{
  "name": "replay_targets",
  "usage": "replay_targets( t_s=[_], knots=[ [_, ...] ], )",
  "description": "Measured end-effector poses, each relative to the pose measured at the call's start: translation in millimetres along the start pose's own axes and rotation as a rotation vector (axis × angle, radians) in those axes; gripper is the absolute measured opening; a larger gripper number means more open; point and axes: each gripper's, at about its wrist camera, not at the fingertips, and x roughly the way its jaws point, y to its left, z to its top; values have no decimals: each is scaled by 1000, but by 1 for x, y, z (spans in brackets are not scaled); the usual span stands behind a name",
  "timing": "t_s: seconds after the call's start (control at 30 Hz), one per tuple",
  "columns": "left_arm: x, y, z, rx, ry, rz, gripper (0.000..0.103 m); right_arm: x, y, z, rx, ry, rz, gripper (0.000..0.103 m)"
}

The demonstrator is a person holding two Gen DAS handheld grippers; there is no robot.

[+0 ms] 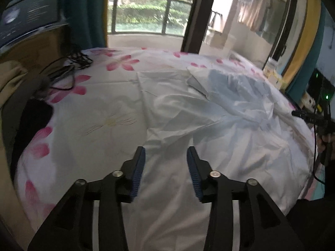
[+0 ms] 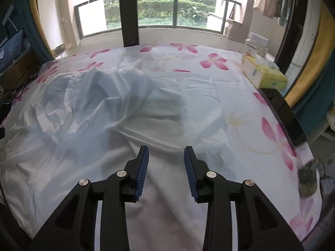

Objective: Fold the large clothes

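A large white garment (image 1: 209,129) lies crumpled on a flowered sheet (image 1: 94,113), with a bunched pale-blue-tinted part at its far right. My left gripper (image 1: 166,152) is open and empty, hovering just above the garment's near edge. In the right wrist view the same garment (image 2: 104,108) lies rumpled, bunched at the left. My right gripper (image 2: 166,152) is open and empty just above the garment's near part. The right gripper's body also shows in the left wrist view (image 1: 318,121) at the right edge.
Black cables (image 1: 69,71) and a laptop (image 1: 27,18) lie at the left. A yellow tissue box (image 2: 266,73) and a clear jar (image 2: 256,46) stand at the far right, with a black box (image 2: 286,113) nearer. A balcony window (image 2: 159,6) is behind.
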Motion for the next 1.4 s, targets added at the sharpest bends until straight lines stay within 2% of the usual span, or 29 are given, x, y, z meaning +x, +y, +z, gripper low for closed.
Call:
replay_targets(
  t_s=[0.27,0.5,0.67,0.83,0.9,0.97,1.17,1.2,1.23,1.3,1.33,1.4],
  knots=[
    [-21,11,-37,-30,-6,30,53,-25,-7,-22,32,-18,-55,41],
    [-37,18,-62,-99,-15,-5,57,-38,-20,-48,81,-20,-107,42],
    [-33,11,-78,-73,36,28,58,-41,-38,-72,109,9,-147,42],
    [-40,3,-88,-41,27,66,58,-54,-60,-91,154,10,-182,42],
    [-43,4,-91,-46,25,65,58,-59,-67,-97,170,7,-178,44],
    [-46,3,-94,-52,29,65,58,-63,-71,-103,185,3,-157,52],
    [-49,-10,-104,14,30,99,58,-65,-71,-125,187,18,-134,53],
    [-50,-11,-104,17,31,99,48,-64,-71,-130,189,25,-132,53],
    [-51,-13,-105,19,35,88,32,-63,-71,-134,187,23,-132,53],
    [-51,-15,-107,28,41,71,21,-67,-69,-138,168,6,-144,53],
    [-52,-18,-108,45,42,68,12,-68,-69,-140,162,2,-145,53],
    [-53,-20,-110,47,43,51,6,-69,-68,-143,148,-9,-149,53]
  ],
)
